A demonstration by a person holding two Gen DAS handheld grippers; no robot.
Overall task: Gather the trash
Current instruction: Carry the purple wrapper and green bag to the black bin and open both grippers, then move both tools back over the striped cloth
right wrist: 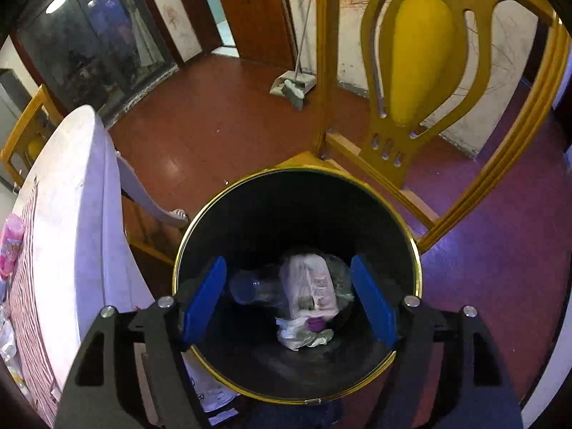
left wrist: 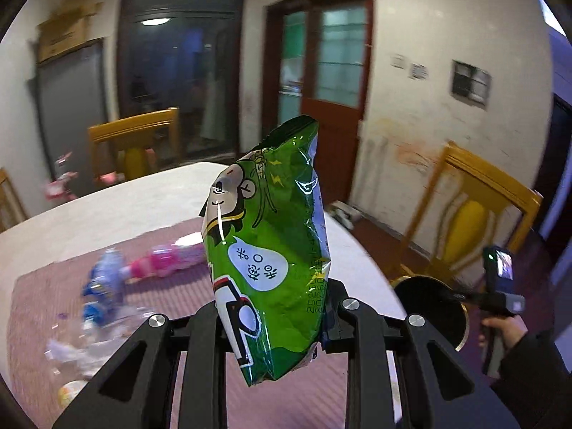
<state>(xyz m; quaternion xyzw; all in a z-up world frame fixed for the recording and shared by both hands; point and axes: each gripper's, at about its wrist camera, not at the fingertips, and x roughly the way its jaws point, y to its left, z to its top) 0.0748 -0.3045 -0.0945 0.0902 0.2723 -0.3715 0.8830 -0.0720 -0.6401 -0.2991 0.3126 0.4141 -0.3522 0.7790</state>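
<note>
**Green bag lifted, bin open below**

Left gripper (left wrist: 275, 316) is clamped on the green snack bag (left wrist: 270, 246), held upright above the table (left wrist: 118, 211) — bottles and wrappers lie left. Right gripper (right wrist: 287, 298) hangs with fingers apart over the gold-rimmed trash bin (right wrist: 411, 246), just beside the table edge — trash (right wrist: 309, 296) lies inside.

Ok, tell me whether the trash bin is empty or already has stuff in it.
Not empty. The right wrist view looks down into the black bin: a clear plastic bottle, a pinkish wrapper and crumpled white paper lie at the bottom.
</note>
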